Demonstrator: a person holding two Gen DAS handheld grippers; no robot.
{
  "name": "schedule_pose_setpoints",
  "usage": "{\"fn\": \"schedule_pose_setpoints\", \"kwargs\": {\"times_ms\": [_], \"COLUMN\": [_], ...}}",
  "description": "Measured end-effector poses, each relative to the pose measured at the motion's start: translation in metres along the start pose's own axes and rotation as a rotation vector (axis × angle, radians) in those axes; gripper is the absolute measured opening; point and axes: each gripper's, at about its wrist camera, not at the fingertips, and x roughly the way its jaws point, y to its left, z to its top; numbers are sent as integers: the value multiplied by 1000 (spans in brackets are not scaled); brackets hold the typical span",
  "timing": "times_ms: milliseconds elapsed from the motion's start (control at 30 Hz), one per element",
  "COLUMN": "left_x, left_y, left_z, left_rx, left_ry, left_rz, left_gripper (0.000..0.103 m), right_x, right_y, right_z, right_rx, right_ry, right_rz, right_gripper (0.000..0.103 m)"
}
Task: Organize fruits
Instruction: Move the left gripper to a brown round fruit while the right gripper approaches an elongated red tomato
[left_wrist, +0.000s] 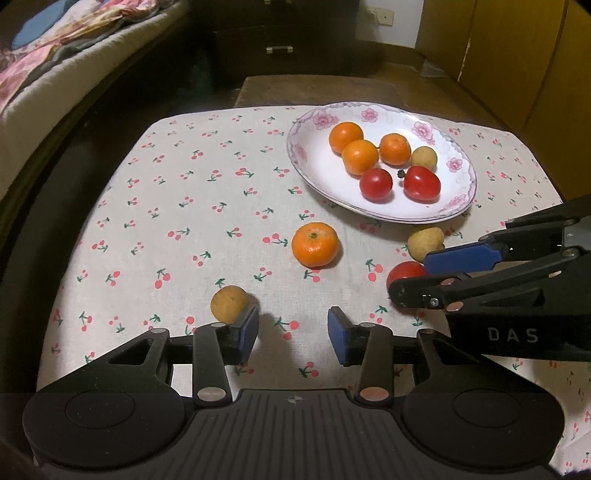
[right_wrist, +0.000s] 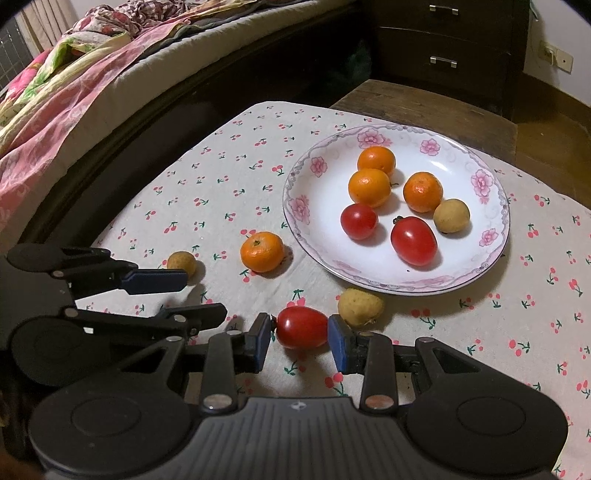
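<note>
Red and glossy, the oval tomato (right_wrist: 302, 328) lies on the cherry-print tablecloth (right_wrist: 221, 184) just short of the plate (right_wrist: 495, 254), and the right gripper (right_wrist: 298, 341) has its blue pads set narrowly against the tomato's two ends, apparently clamped on it while it rests on the cloth. Gripping it lengthwise looks sensible, since the pads meet the rounded tips and the fruit cannot easily roll sideways out of them. Judging from the task, the plate is the gathering place: three small oranges, two tomatoes and one tan longan-like fruit already sit in it, while four pieces remain on the cloth. A second tan fruit (right_wrist: 361, 306) lies right beside the held tomato, between it and the plate's near rim, so a lift probably has to go up and over before travelling forward. The left gripper (left_wrist: 293, 332) hangs with its jaws partly open and nothing between them; its left pad is just beside, perhaps touching, another tan fruit (left_wrist: 228, 302). A loose orange (left_wrist: 314, 244) sits farther ahead, well apart from either tool. Beyond the table stand a bed with floral bedding (right_wrist: 66, 92) and a dark drawer unit (right_wrist: 443, 48).
</note>
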Motion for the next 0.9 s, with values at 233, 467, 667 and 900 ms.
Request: {"fn": "schedule_pose_setpoints", "kwargs": {"times_ms": [233, 467, 667, 900], "left_x": [-2, -13, -19, -4], "left_y": [6, 16, 28, 25], "left_z": [0, 4, 8, -1], "left_rx": [-23, -70, -103, -60], "left_ry": [-8, -33, -65, -14], "left_rz": [11, -43, -6, 46], "left_gripper": [51, 51, 54, 57], "right_x": [1, 1, 2, 5], "right_y": [0, 0, 1, 4], "right_z": [0, 1, 1, 2], "right_rx": [-1, -1, -7, -20], "right_ry": [1, 3, 3, 3], "right_rz": [2, 5, 2, -10], "right_gripper": [35, 36, 38, 40]}}
